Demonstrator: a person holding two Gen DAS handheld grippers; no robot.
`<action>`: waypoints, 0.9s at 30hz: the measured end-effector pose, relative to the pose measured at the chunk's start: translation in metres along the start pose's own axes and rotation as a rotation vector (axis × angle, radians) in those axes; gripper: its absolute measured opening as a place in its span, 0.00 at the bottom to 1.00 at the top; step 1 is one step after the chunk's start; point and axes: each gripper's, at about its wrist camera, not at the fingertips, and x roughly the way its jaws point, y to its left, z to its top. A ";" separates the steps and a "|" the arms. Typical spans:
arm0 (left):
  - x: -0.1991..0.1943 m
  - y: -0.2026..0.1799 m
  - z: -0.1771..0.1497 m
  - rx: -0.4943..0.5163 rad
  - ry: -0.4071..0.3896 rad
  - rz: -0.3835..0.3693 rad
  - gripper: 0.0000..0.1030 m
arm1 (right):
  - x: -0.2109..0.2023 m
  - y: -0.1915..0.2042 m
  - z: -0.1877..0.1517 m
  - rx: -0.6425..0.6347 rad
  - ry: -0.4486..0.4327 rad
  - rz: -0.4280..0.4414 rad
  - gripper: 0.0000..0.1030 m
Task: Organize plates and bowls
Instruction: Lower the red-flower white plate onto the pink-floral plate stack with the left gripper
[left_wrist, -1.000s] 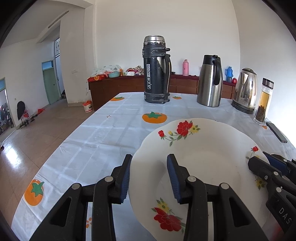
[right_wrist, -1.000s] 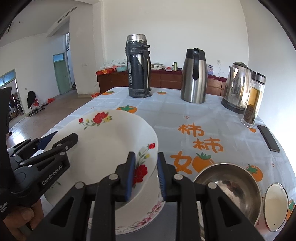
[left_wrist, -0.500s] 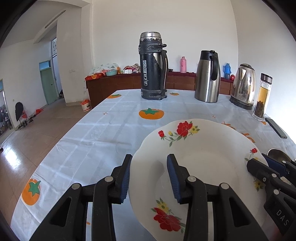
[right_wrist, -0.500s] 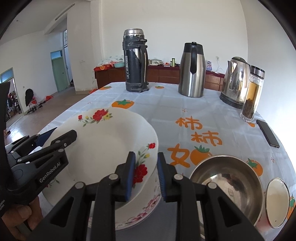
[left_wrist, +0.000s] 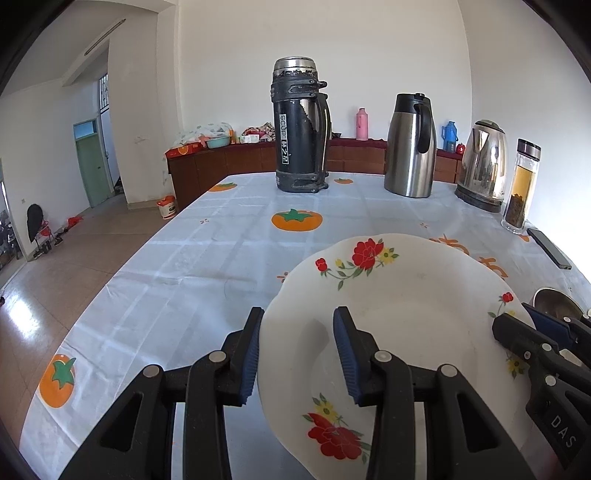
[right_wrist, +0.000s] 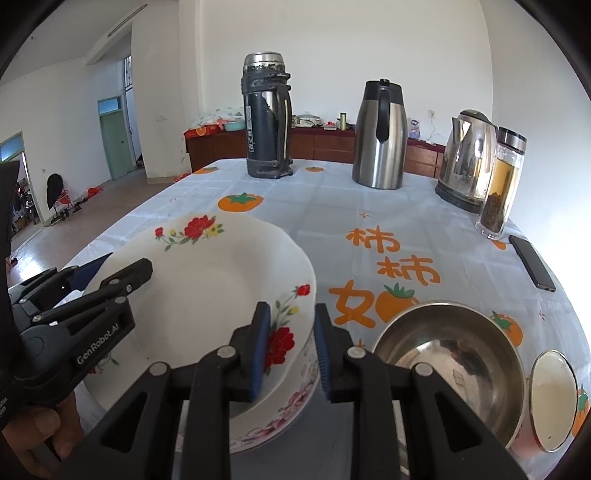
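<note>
A white plate with red flowers (left_wrist: 406, 314) (right_wrist: 207, 288) hangs between my two grippers. My left gripper (left_wrist: 297, 332) (right_wrist: 114, 267) is shut on its left rim, one pad outside and one inside. On the opposite rim my right gripper (right_wrist: 291, 321) (left_wrist: 521, 321) is shut too, pinching the wall by a red flower. Just under it lies a second plate with pink flowers (right_wrist: 288, 417), mostly hidden; I cannot tell whether the two touch. A steel bowl (right_wrist: 443, 354) (left_wrist: 554, 302) sits to the right on the table.
A small round white dish (right_wrist: 552, 398) lies right of the bowl. At the far end stand a black thermos (left_wrist: 299, 129), a steel jug (left_wrist: 410, 144), a kettle (left_wrist: 480, 162) and a glass tea bottle (left_wrist: 521, 184). A phone (left_wrist: 548, 253) lies at the right edge. A hand (right_wrist: 40, 432) holds the left gripper.
The plate stays between both pairs of fingers, and neither grip has altered. The background has shifted only slightly.
</note>
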 end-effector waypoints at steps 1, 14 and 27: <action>0.000 0.000 0.000 0.001 0.001 -0.001 0.40 | 0.001 0.000 0.000 0.000 0.002 -0.002 0.23; 0.001 -0.004 -0.001 0.011 0.007 -0.013 0.40 | 0.003 -0.003 -0.003 -0.001 0.015 -0.012 0.24; 0.001 -0.005 -0.003 0.020 0.009 -0.020 0.40 | 0.007 -0.002 -0.006 -0.006 0.033 -0.023 0.25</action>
